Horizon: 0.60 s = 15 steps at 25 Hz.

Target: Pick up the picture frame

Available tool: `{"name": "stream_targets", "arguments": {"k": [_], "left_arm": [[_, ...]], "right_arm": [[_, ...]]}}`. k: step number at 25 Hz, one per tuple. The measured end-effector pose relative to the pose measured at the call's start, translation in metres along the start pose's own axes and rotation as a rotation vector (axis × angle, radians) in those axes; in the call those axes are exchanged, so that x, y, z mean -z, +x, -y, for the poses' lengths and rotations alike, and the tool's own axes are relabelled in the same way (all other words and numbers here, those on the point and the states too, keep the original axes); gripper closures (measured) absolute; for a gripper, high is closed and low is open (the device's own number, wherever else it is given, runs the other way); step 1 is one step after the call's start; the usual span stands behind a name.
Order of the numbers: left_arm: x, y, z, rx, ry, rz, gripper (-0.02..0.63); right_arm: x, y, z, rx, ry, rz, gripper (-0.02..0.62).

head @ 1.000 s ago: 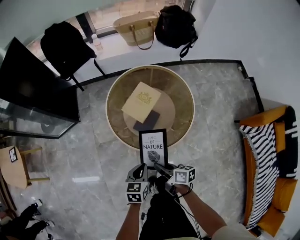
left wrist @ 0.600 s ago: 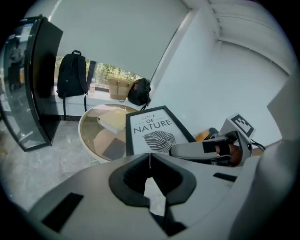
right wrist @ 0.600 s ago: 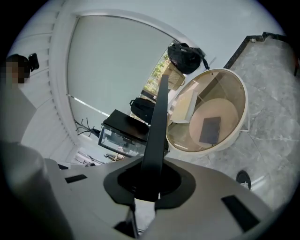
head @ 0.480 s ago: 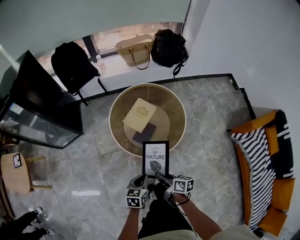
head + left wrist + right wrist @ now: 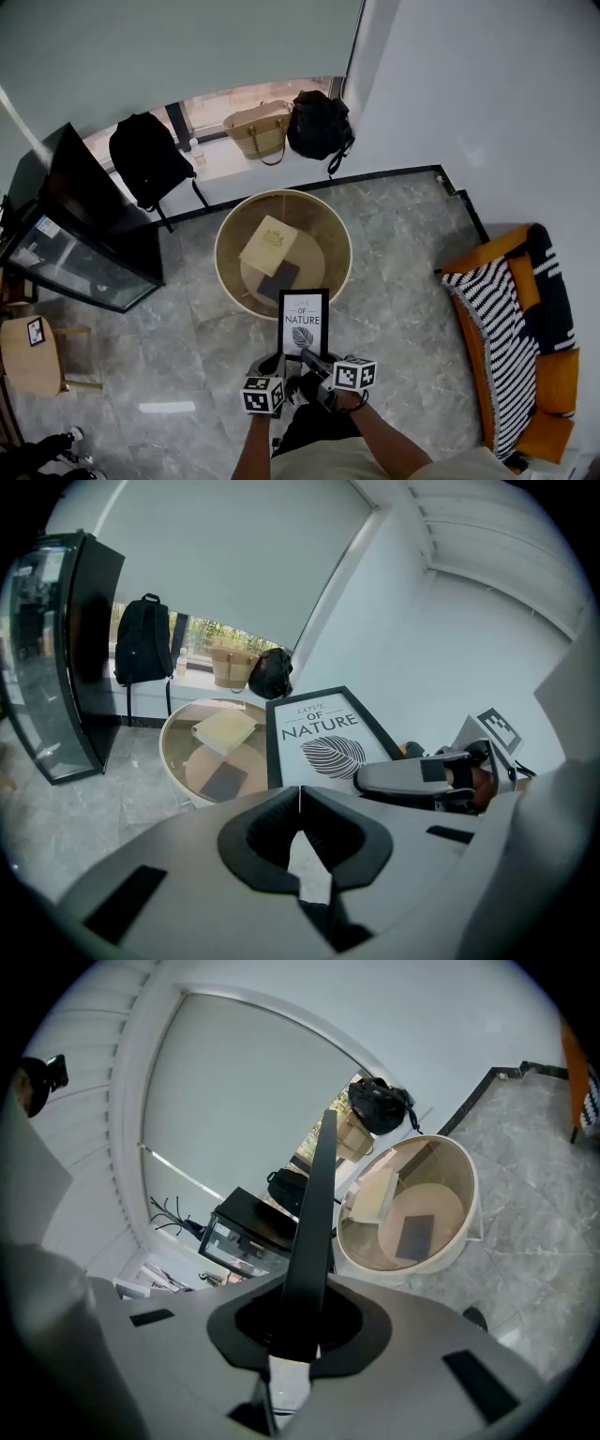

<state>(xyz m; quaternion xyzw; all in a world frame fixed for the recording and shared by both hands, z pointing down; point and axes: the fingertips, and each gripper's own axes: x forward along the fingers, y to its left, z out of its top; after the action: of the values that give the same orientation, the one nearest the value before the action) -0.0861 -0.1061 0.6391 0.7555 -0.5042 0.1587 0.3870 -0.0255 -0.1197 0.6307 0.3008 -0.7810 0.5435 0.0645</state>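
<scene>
Head view looks down on a person's two arms, the right gripper (image 5: 311, 359) pinching the bottom edge of the picture frame (image 5: 303, 322) and holding it upright in the air in front of the body. The right gripper view shows that frame edge-on as a dark bar clamped between the pads, cutting the view in two and covering part of the window sill behind it. The left gripper (image 5: 278, 361) sits just beside it at the frame's lower left, its jaws pressed together tip to tip with nothing seen between them. From the left gripper view the frame's print faces the camera, and the right gripper covers its lower right corner. Beyond the frame stands a round table (image 5: 225, 246) with a pale rim on a grey marble floor (image 5: 394, 281); the frame's top edge overlaps the table's near rim in the head view. On the table lie a beige book (image 5: 268, 245) and a dark flat pad (image 5: 277, 280), touching each other. Left of the table stands a black glass-fronted cabinet (image 5: 80, 234), with a wooden stool (image 5: 33, 352) nearer the person. At right is an orange sofa (image 5: 553, 375) draped with a striped throw (image 5: 502, 328). Farthest off, along the window sill, rest a black backpack (image 5: 148, 159), a small bottle (image 5: 194, 147), a woven bag (image 5: 257, 130) and a black bag (image 5: 317, 124).
</scene>
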Motion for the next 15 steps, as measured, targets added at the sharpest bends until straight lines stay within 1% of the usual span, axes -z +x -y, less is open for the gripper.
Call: {"name": "stream_targets", "arguments": {"k": [4,7,11,15], "left_arm": [[-0.005,-0.024,0.014,0.005,-0.007,0.034,0.584],[-0.012,-0.032,0.025,0.015,-0.015,0.053,0.584],[-0.020,-0.047,0.042,0.050,-0.053,0.080,0.584],[-0.022,-0.062,0.051,0.053,-0.047,0.101,0.584]], "right_arm": [[0.004,-0.018,-0.019,0.002,-0.011,0.025,0.526],[0.000,-0.031,-0.027,0.021,-0.020,0.044,0.526],[0.000,-0.048,-0.036,0.039,-0.027,0.067,0.527],[0.001,-0.060,-0.044,0.037,-0.048,0.090,0.526]]}}
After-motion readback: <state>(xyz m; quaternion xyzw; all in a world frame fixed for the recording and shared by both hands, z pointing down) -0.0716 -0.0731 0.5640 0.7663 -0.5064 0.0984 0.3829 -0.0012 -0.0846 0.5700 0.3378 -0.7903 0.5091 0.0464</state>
